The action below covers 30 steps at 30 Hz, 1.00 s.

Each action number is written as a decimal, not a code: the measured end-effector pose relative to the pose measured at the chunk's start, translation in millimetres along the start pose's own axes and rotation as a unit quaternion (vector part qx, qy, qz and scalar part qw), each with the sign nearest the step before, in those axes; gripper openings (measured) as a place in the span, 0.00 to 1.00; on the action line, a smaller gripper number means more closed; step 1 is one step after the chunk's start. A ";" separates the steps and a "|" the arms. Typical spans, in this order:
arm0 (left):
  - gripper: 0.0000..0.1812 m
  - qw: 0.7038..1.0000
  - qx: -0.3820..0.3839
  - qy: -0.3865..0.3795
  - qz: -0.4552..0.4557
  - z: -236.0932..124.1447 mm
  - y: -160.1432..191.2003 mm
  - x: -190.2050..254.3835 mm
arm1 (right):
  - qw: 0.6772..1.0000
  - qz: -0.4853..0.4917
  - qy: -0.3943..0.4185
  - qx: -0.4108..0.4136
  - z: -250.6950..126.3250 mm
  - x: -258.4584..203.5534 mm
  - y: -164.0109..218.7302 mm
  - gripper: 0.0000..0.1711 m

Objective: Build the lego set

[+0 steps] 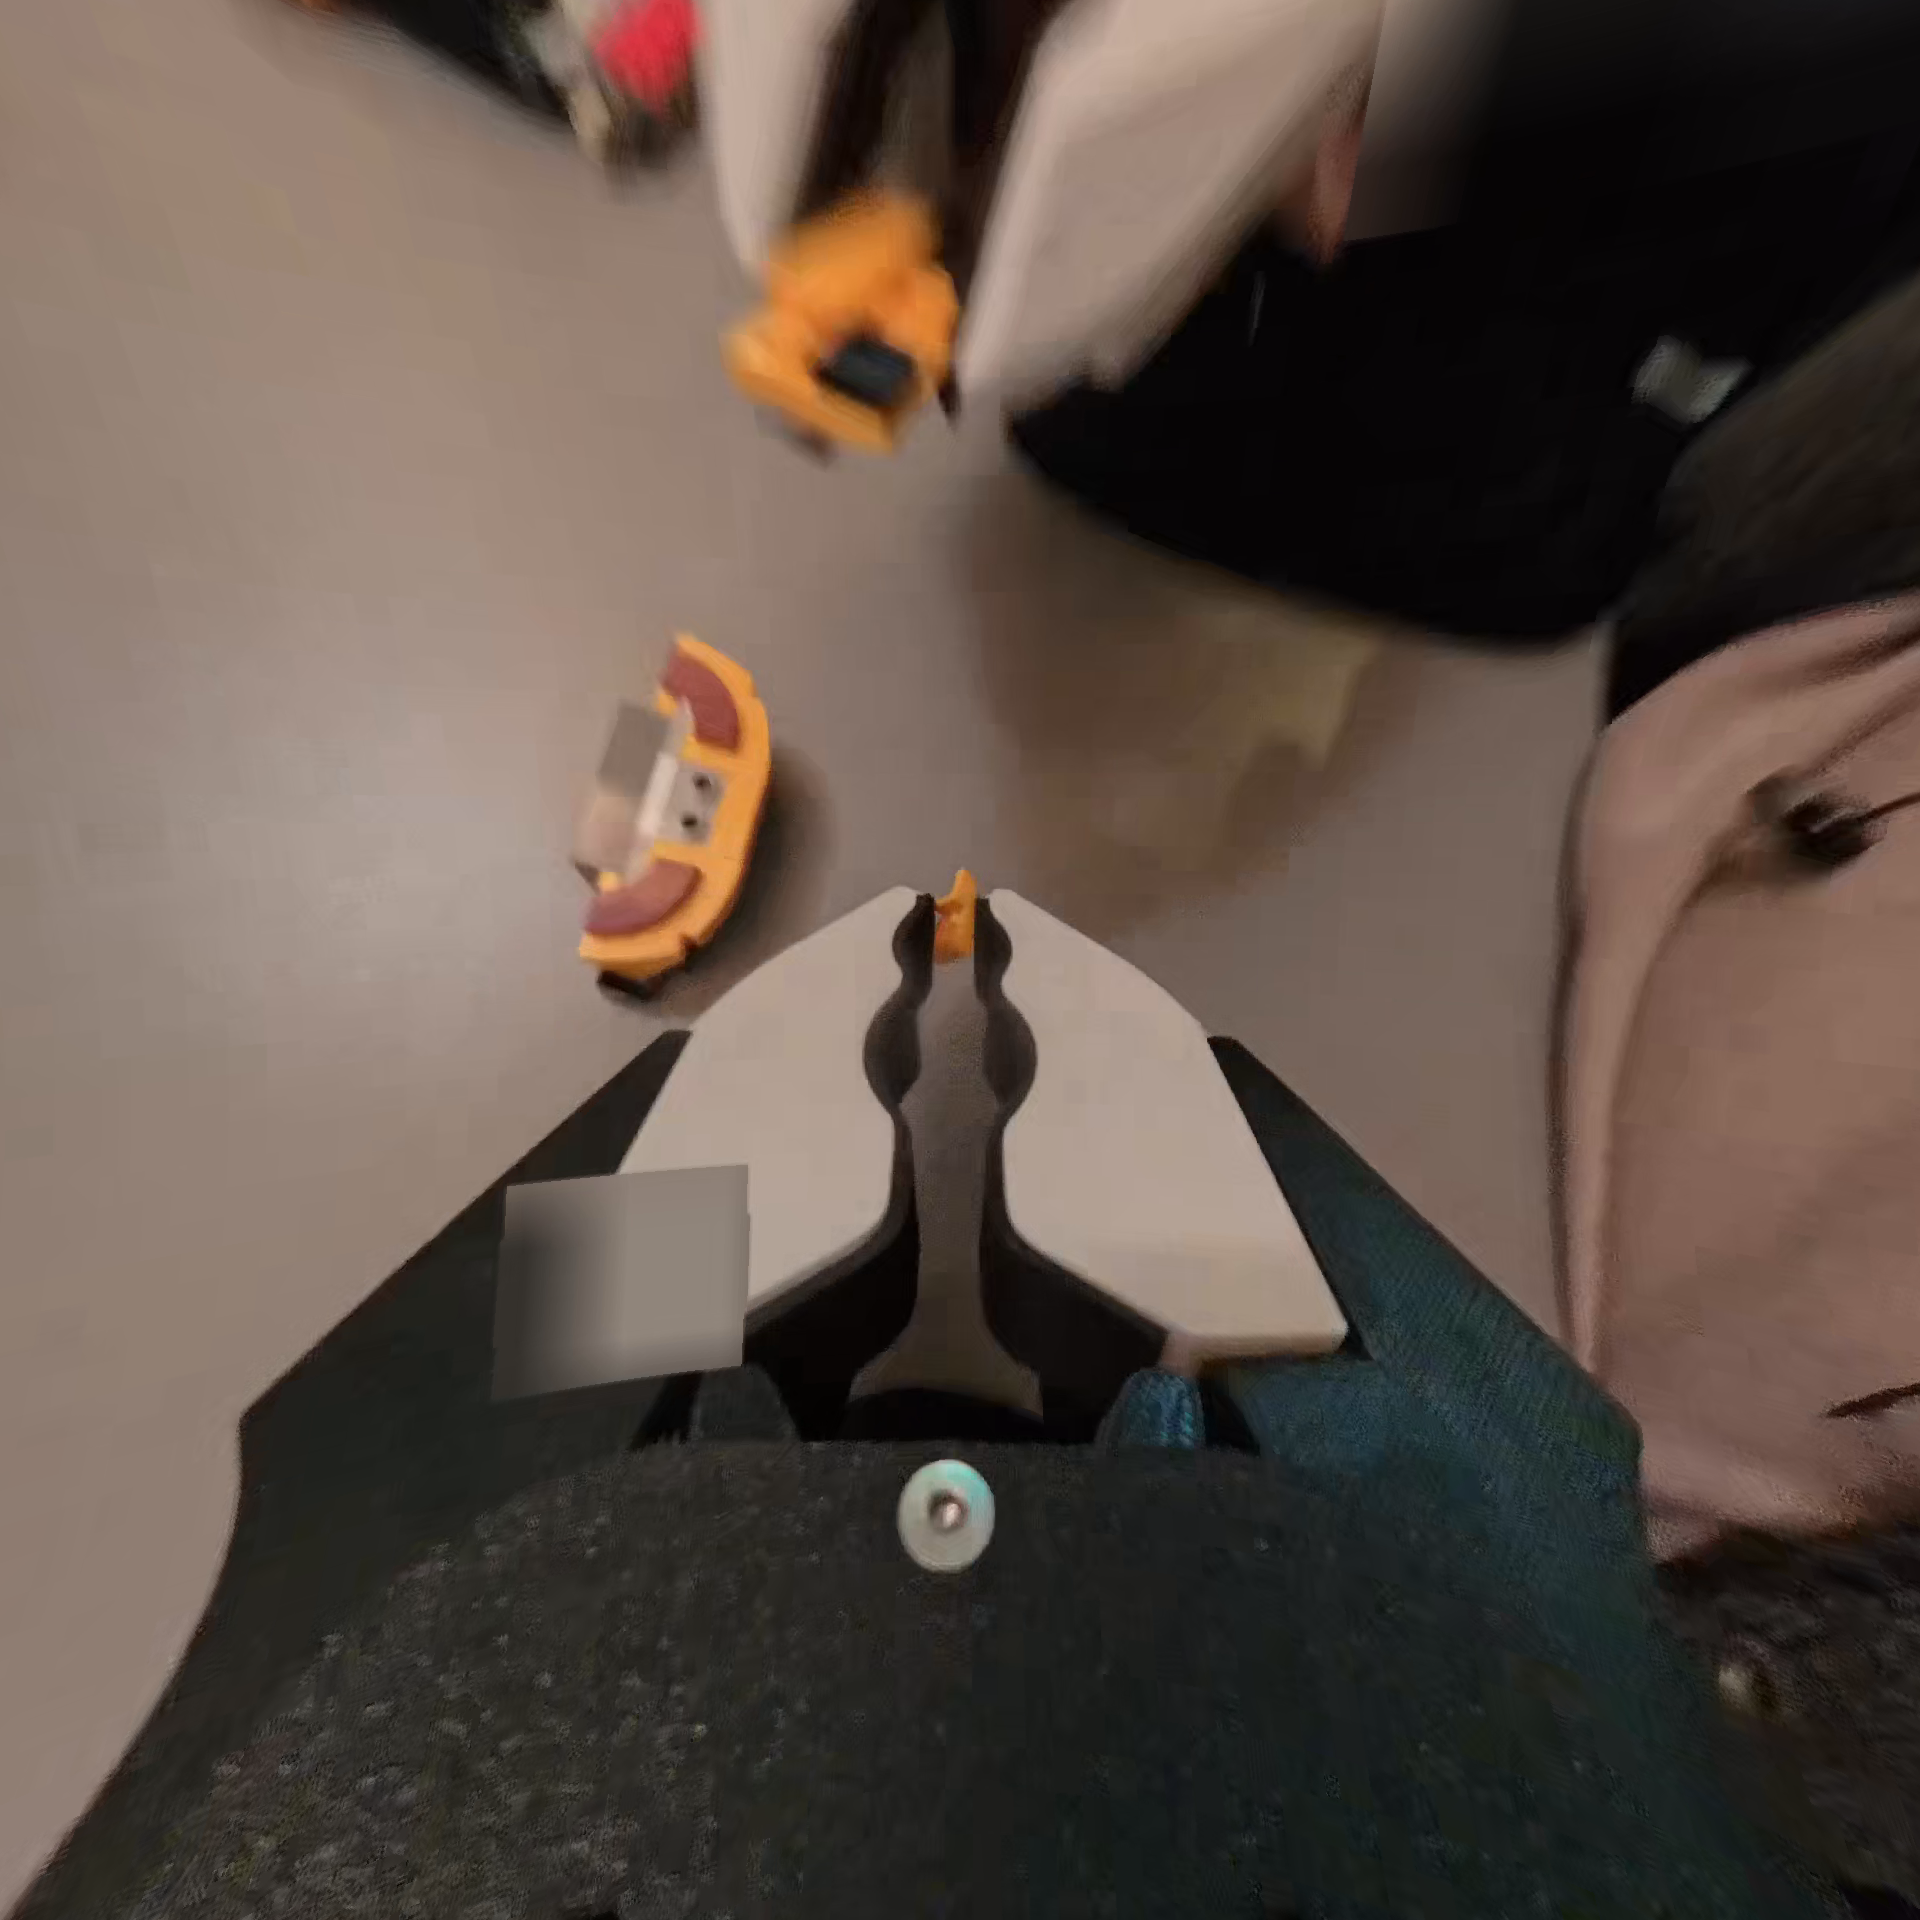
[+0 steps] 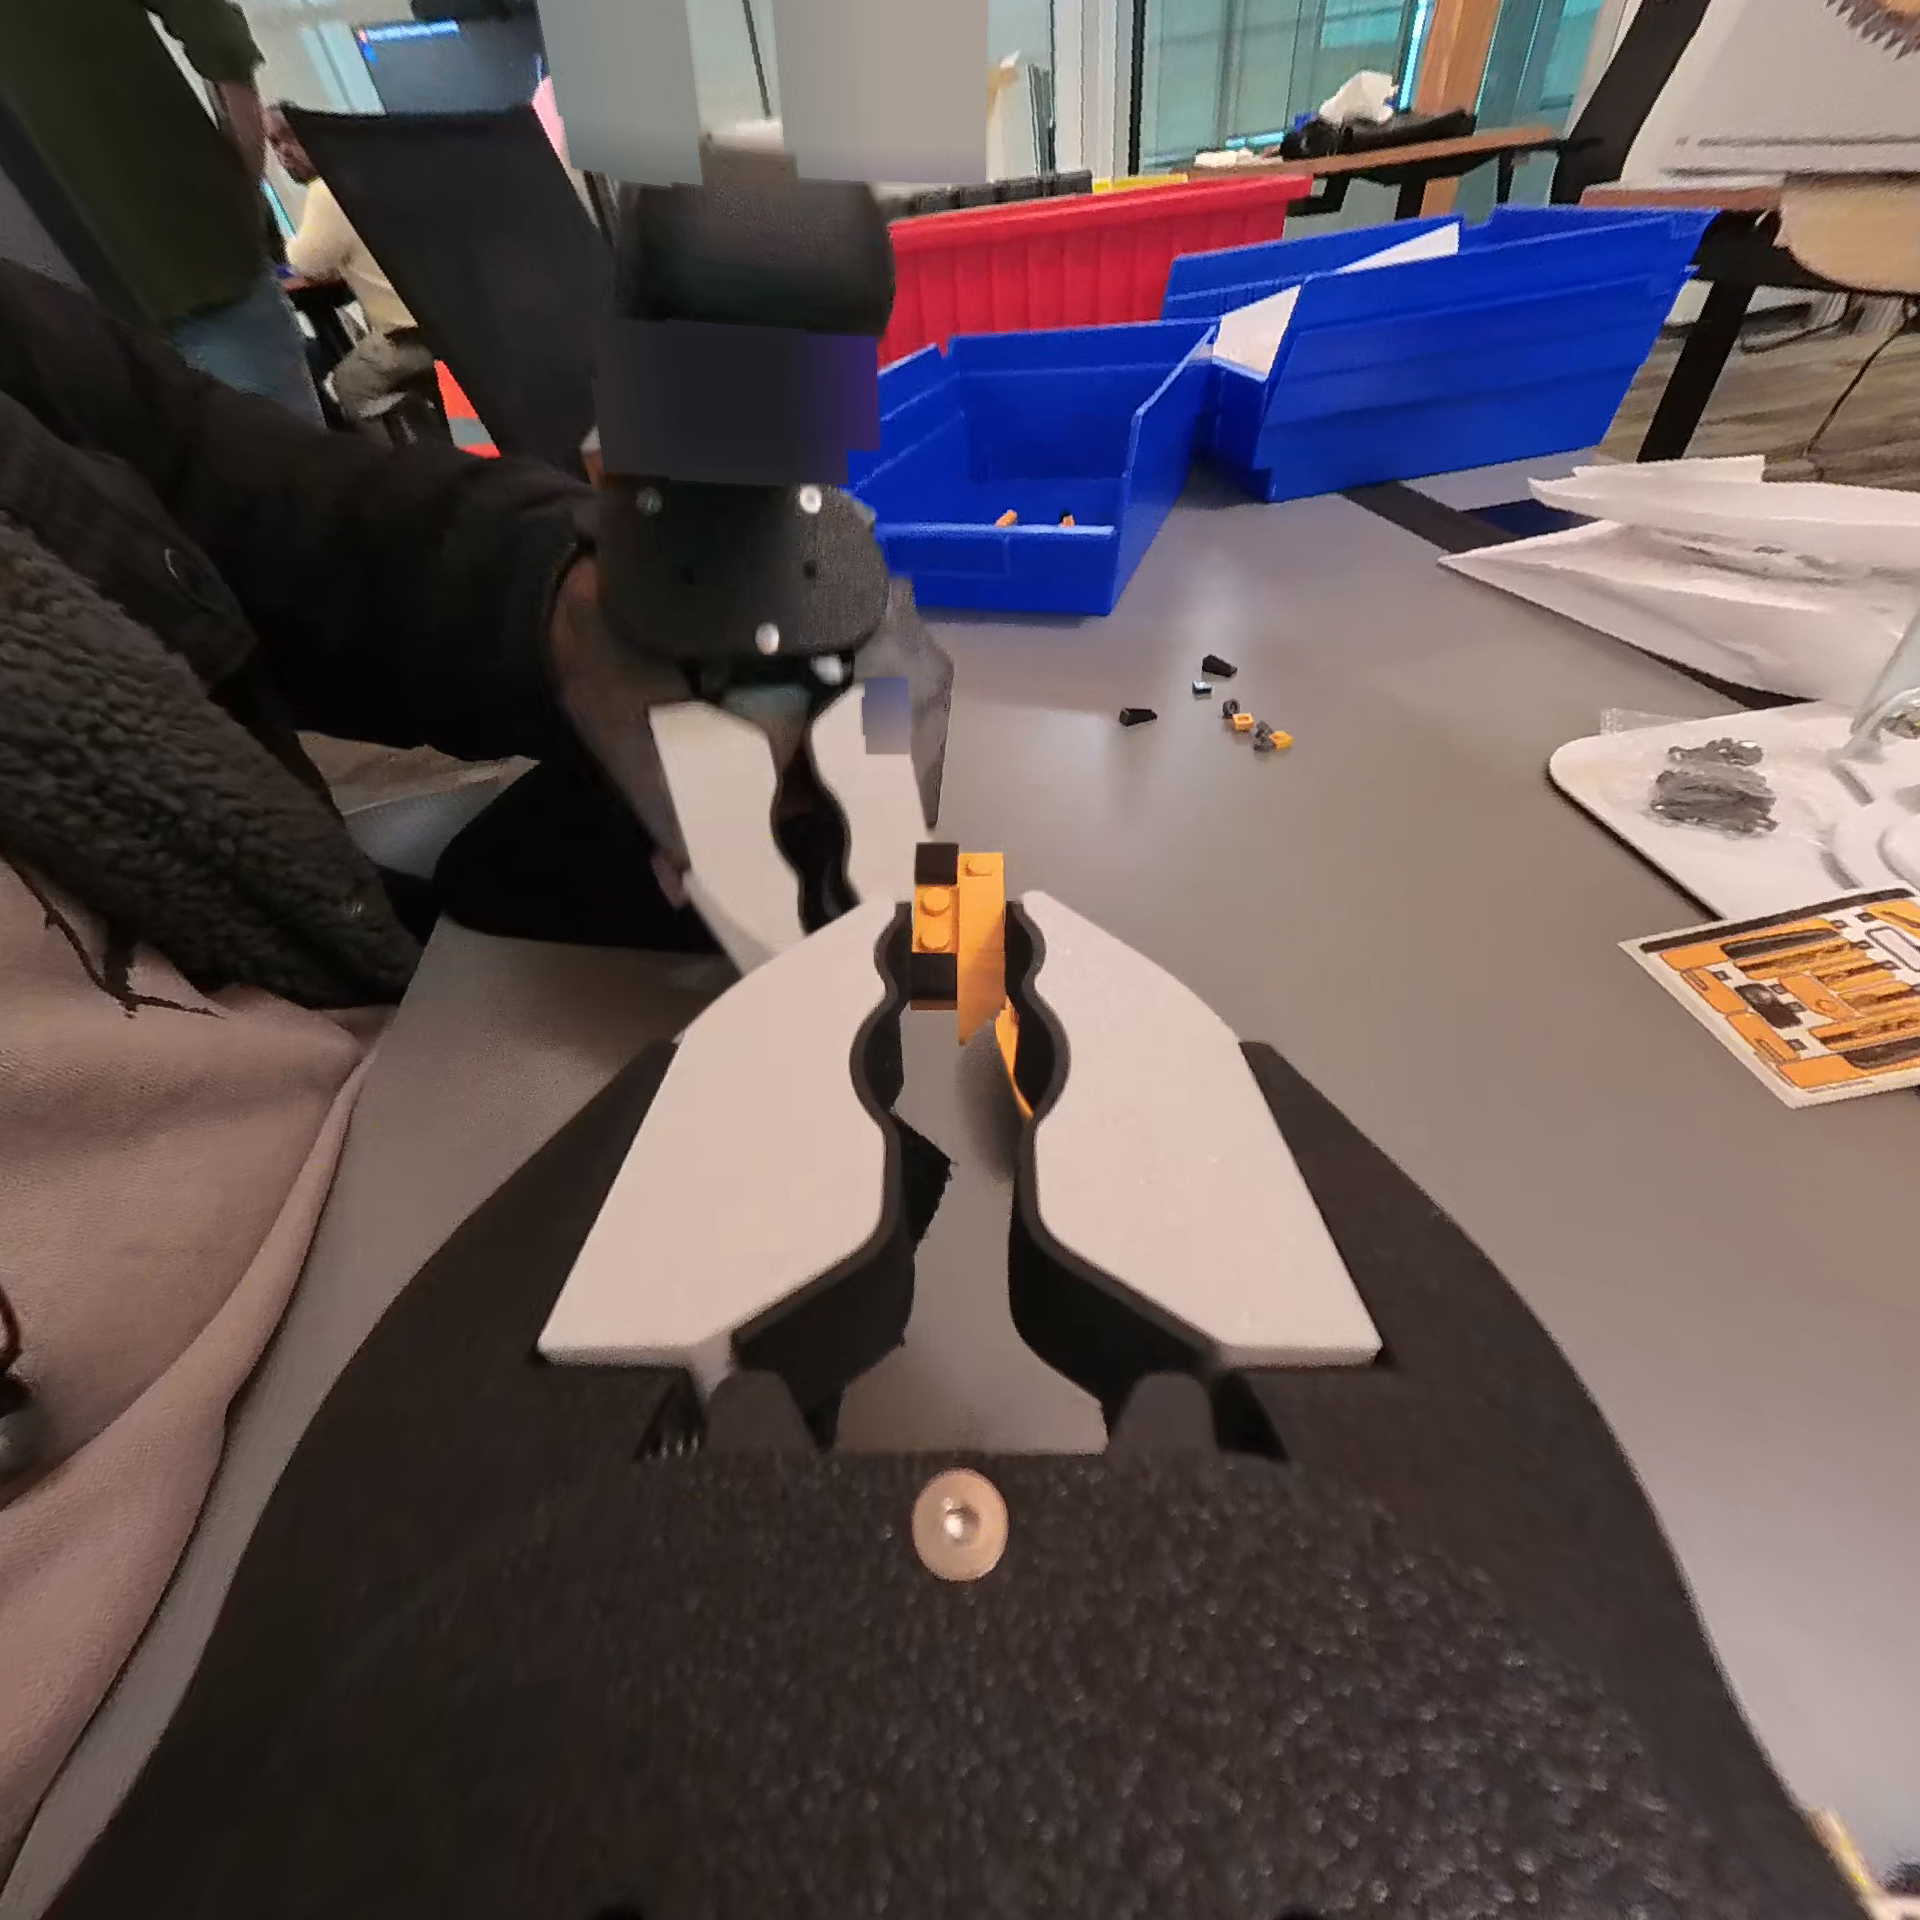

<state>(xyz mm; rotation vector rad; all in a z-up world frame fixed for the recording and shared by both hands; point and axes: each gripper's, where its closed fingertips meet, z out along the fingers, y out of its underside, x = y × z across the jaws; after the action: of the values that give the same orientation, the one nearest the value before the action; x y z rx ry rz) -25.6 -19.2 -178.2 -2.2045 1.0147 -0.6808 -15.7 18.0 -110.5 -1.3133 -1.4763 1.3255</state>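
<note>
In the left wrist view my left gripper [image 1: 956, 902] is shut on a small orange piece [image 1: 954, 923] at its fingertips, above the grey table [image 1: 260, 520]. An orange curved assembly [image 1: 675, 821] with dark red and grey parts lies on the table to its left. My right gripper [image 2: 956, 920] is shut on an orange and black lego assembly [image 2: 961, 935], held above the table. That assembly [image 1: 847, 322] shows blurred at the top of the left wrist view, between the right gripper's white fingers [image 1: 1049, 260]. The left gripper [image 2: 821, 883] points down just left of the assembly.
Blue bins [image 2: 1039, 468] and a red bin [image 2: 1081, 249] stand at the back. Loose black and orange pieces [image 2: 1236, 712] lie mid-table. A sticker sheet [image 2: 1808, 987], white plastic bags [image 2: 1714, 582] and a white tray [image 2: 1621, 790] sit right. A person's dark sleeve [image 2: 312, 582] is left. One gripper's finger ends stand about 8 centimeters off the other's.
</note>
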 end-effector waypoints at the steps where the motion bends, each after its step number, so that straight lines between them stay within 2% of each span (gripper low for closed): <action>1: 0.04 0.998 0.054 0.013 -0.024 -7.0 -12.5 0.0 | 1.000 0.000 -0.001 -0.007 0.9 -0.3 2.4 0.10; 4: 0.04 0.976 0.184 0.055 -0.101 -28.0 -40.8 -3.4 | 0.999 -0.013 -0.016 -0.031 4.7 -6.6 10.3 0.10; 7: 0.04 0.948 0.258 0.086 -0.163 -38.9 -52.9 -9.8 | 0.997 -0.038 -0.035 -0.049 8.2 -16.9 15.8 0.10; 17: 0.04 0.935 0.256 0.154 -0.190 -30.4 -54.4 3.7 | 0.997 -0.057 -0.026 -0.036 6.6 -16.5 10.6 0.10; 25: 0.03 0.922 0.250 0.168 -0.242 -26.5 -48.1 1.9 | 0.996 -0.077 -0.005 -0.049 9.5 -12.7 14.9 0.10; 27: 0.03 0.912 0.270 0.175 -0.254 -31.2 -53.1 -0.4 | 0.996 -0.072 0.004 -0.051 8.6 -8.8 15.1 0.10; 30: 0.03 0.881 0.321 0.185 -0.293 -40.3 -63.4 -9.7 | 0.996 -0.067 0.002 -0.059 9.4 -8.9 17.6 0.10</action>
<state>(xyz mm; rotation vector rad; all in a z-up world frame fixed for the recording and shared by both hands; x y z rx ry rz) -27.4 8.9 -107.9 -1.7807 0.1732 -1.5085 -19.2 6.2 -128.6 -1.2666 -1.6321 1.1651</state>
